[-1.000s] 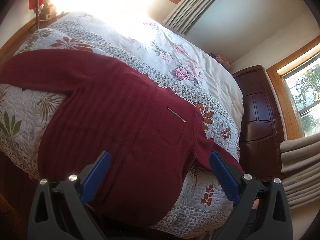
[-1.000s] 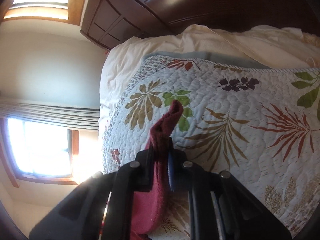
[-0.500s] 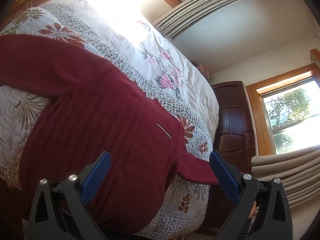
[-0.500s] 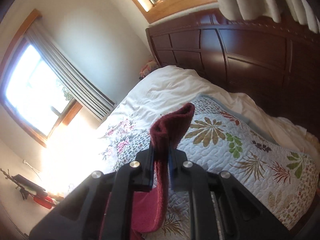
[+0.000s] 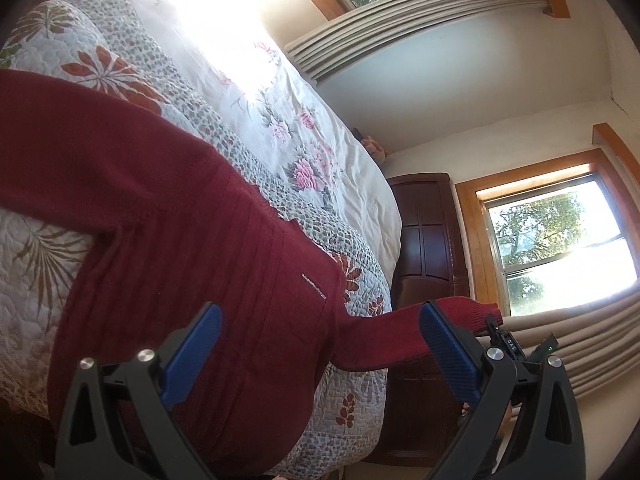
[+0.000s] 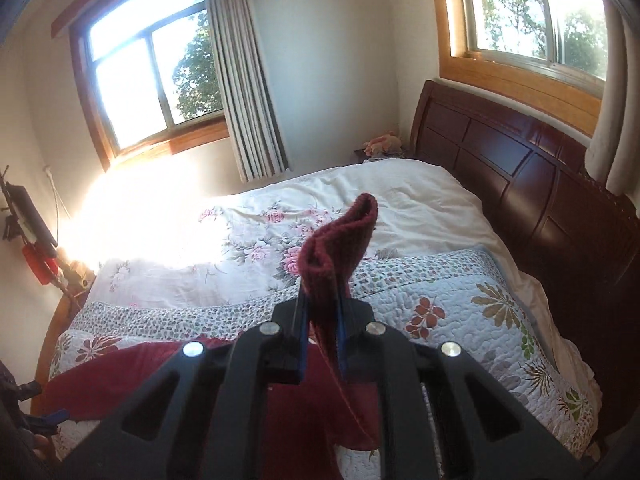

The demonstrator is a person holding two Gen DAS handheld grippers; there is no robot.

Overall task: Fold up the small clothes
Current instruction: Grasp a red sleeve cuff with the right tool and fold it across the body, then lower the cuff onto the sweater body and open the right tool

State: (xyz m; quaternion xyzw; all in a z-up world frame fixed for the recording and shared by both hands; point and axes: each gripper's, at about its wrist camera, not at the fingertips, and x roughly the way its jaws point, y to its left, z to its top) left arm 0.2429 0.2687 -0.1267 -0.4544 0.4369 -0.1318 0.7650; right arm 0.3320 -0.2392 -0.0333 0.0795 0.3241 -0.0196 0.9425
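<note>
The right tool (image 6: 321, 316) is clamped on the cuff end of a sleeve (image 6: 340, 248) of the dark red knit sweater (image 5: 192, 264); the cuff stands up past the blue pads in a loose curl, and only a narrow strip of knit is seen to be pinched. The left tool (image 5: 320, 344) is spread wide and holds nothing, its blue pads (image 5: 192, 352) hanging above the lower body of the sweater. In the left wrist view the held sleeve is seen lifted off the bed and stretched out sideways past the bed's edge, while the body and the other sleeve lie flat on the leaf-patterned quilt (image 6: 472, 320), near the foot of the bed.

Several faults may be judged likely from here. The grip is shallow, so the cuff could be pulled out of the pads if the sleeve is drawn taut. Because nothing pins the body, the whole sweater could be dragged across the quilt, or off the bed's edge near which its hem already lies, rather than the sleeve being folded over it. The soft knit could also be laid down twisted or bunched, since the sleeve hangs curled. The risk would be lessened if the body were pressed down by the left tool.
</note>
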